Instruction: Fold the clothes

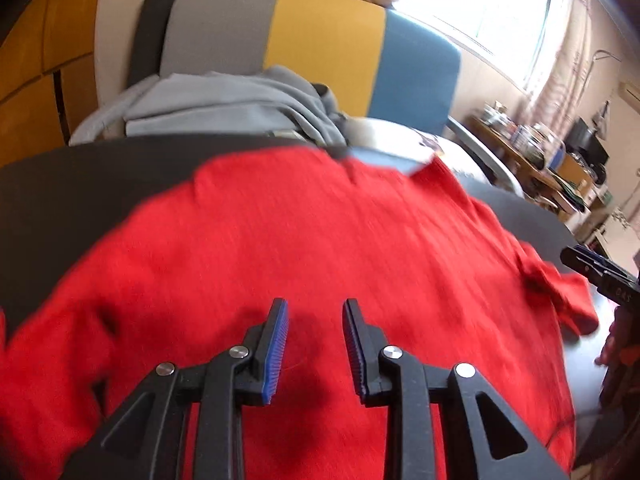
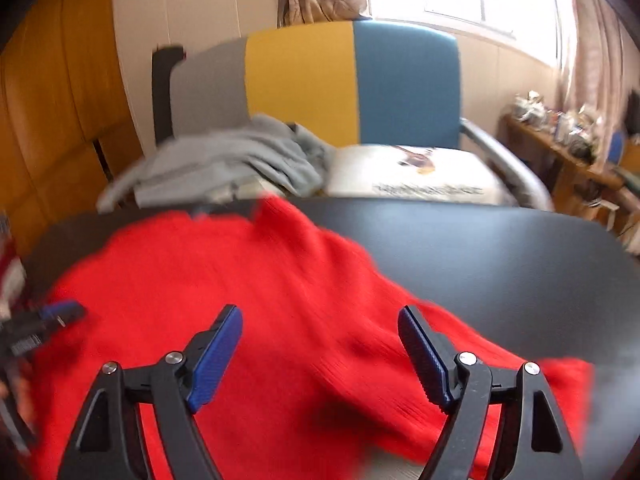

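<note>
A red knitted sweater [image 1: 320, 232] lies spread on the dark table [image 1: 80, 184], blurred by motion. My left gripper [image 1: 315, 302] hovers just above the sweater's near part, its blue pads apart with only cloth below them. In the right wrist view the same sweater [image 2: 240, 272] stretches from the left to the near right edge of the table [image 2: 480, 248]. My right gripper [image 2: 319, 310] stands wide open over it, nothing between the pads. Each gripper shows in the other's view: the right gripper [image 1: 592, 268] by a sleeve end, the left gripper [image 2: 60, 312] at the far left.
A grey garment [image 1: 224, 104] lies heaped on the grey, yellow and blue chair [image 1: 320, 40] behind the table, beside a white printed cushion [image 2: 412, 176]. A cluttered wooden shelf [image 1: 540, 152] stands at the right under the window. A person's hand [image 1: 616, 352] shows at the right edge.
</note>
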